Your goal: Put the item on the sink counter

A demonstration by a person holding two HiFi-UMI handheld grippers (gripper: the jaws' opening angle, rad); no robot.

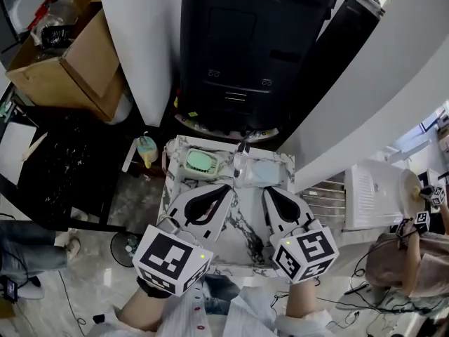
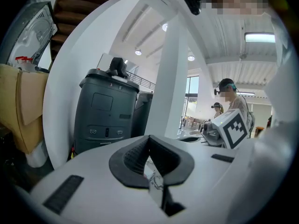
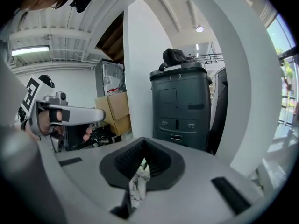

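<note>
Your left gripper (image 1: 222, 192) and right gripper (image 1: 271, 195) are each clamped on the near edge of the marble-patterned tray (image 1: 243, 223), held at the head view's centre; a dark grey bin (image 1: 245, 41) stands at 12 o'clock, a cardboard box (image 1: 70, 55) at 10 o'clock

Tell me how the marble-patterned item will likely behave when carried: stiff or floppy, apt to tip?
Probably thin and rather floppy: the marble-patterned item looks creased where the right tool pinches it. Between that and the left tool it lies flat, so likely light. The green piece at its far end might slide if tilted.
</note>
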